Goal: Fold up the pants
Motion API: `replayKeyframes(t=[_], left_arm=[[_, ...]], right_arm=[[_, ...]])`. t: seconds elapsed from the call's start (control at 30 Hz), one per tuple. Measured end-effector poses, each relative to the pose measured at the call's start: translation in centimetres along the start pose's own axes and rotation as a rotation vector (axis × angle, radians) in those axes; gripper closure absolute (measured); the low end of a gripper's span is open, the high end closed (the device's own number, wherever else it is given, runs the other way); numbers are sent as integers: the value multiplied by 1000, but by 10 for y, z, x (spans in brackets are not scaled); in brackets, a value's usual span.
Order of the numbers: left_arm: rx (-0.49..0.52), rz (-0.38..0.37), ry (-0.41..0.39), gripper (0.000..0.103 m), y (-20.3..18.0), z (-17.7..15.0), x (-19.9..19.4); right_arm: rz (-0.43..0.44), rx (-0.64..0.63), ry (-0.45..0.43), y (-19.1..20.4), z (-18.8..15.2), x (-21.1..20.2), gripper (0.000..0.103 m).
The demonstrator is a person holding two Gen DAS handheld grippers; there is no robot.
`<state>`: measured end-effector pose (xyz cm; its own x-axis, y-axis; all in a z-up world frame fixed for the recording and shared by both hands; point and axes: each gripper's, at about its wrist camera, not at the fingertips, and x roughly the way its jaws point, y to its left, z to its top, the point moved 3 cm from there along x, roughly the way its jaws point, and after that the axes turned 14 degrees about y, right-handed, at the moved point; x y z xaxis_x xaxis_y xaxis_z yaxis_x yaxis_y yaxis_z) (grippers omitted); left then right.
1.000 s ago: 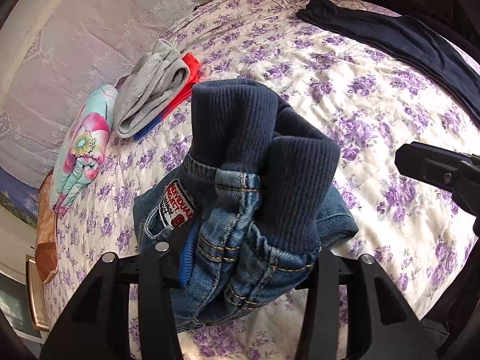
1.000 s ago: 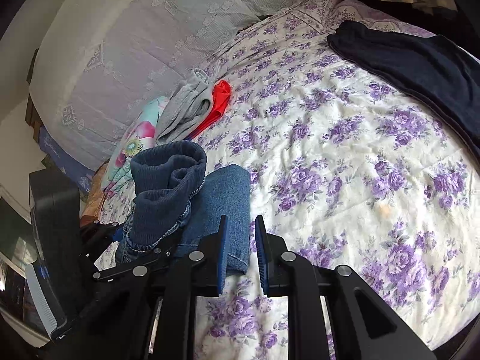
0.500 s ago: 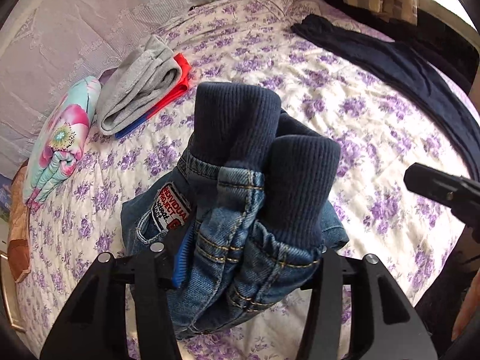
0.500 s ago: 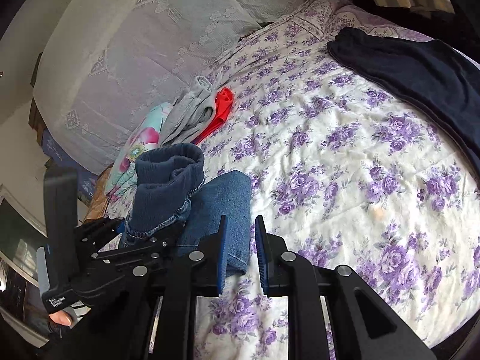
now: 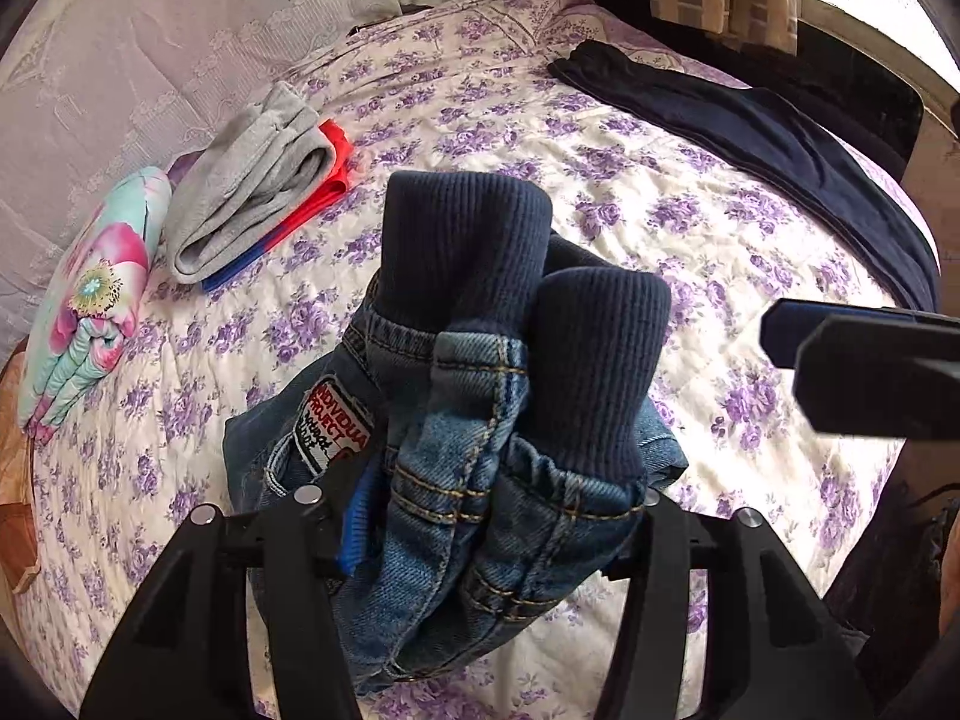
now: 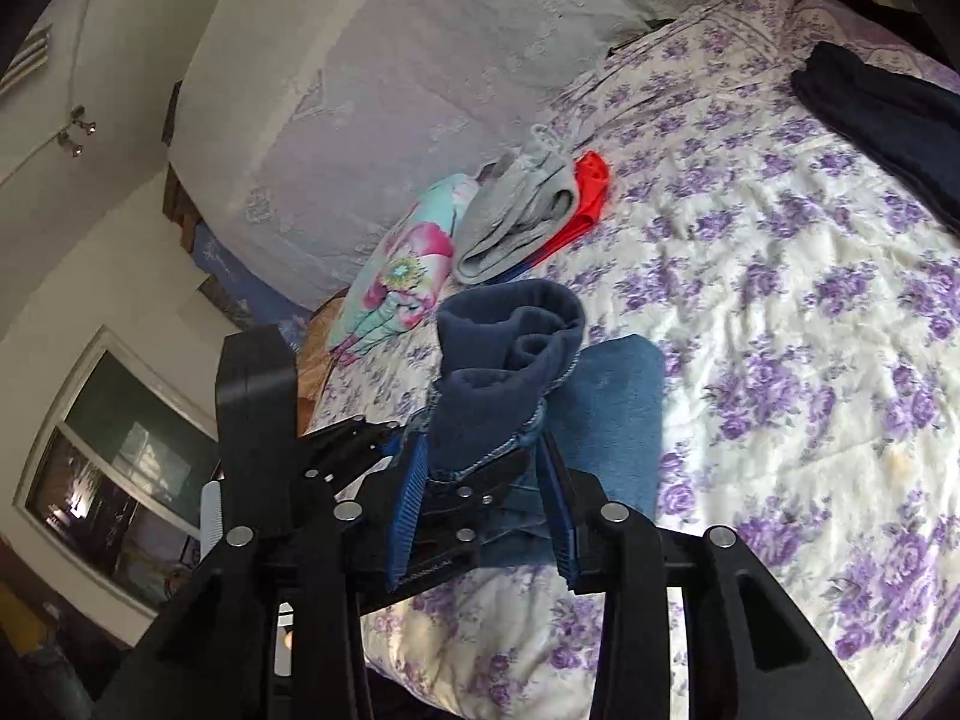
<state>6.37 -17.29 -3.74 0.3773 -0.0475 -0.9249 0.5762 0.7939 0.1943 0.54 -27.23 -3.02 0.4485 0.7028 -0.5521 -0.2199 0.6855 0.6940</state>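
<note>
Both grippers differ: left gripper (image 5: 492,516) clamps jeans (image 5: 480,480); right gripper (image 6: 480,516) gapes.

Bed (image 5: 690,240) with purple-flowered quilt
Ahead-left of the left gripper (image 5: 492,516): grey-and-red folded clothes (image 5: 252,192), floral bundle (image 5: 90,300); ahead-right, dark trousers (image 5: 750,138).

Dark trousers (image 6: 894,114) cut off at right edge; jeans patch lettering (image 5: 333,423) partly hidden.

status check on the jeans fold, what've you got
Left gripper shut on folded jeans, ribbed cuffs up. Right gripper open, beside the jeans. Grey and red clothes stack and dark pants lie farther up the bed, apart.
</note>
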Motion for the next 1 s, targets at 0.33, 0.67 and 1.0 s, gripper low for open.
replayKeyframes(t=[0.33,0.67,1.0], left_arm=[[53,-7,-65,17,-6,-2,-2],[-12,-107,-124,6,10,-8,-21],[-270,-276,-142,5,57,-64,-19]], right_arm=[[-14,94,91,-26,26,51,79],[-40,100,101,-27,25,49,78],[-235,5,22,11,11,17,77]])
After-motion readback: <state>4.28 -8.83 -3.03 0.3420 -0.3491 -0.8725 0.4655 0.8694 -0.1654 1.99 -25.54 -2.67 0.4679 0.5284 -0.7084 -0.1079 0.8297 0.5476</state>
